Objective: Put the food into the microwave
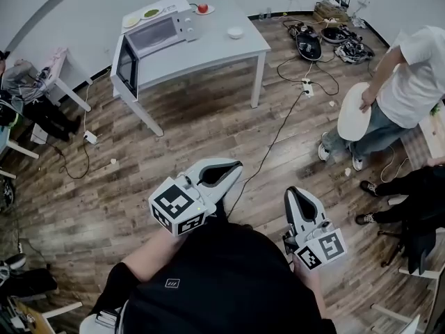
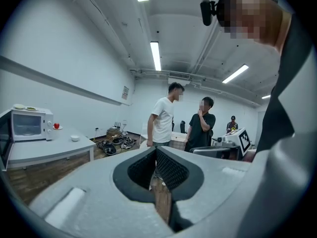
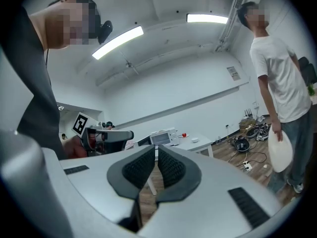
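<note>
A white microwave (image 1: 163, 33) stands with its door (image 1: 126, 67) swung open on a grey table (image 1: 222, 47) far ahead of me. Beside it a red round food item (image 1: 202, 8) lies on a small plate, and a white bowl (image 1: 235, 32) sits nearer the table's right end. Two small dishes (image 1: 151, 12) rest on top of the microwave. My left gripper (image 1: 233, 167) and right gripper (image 1: 292, 192) are held close to my body, well short of the table. Both are shut with nothing between the pads. The left gripper view shows the microwave (image 2: 27, 124) at far left; the right gripper view shows it (image 3: 163, 137) beyond the jaws.
A person in a white shirt (image 1: 410, 75) stands at the right holding a round white disc (image 1: 354, 111). Cables, a power strip (image 1: 306, 85) and gear (image 1: 327, 37) lie on the wooden floor beyond the table. Another person's legs (image 1: 389, 186) are at the right edge; chairs (image 1: 62, 75) stand at left.
</note>
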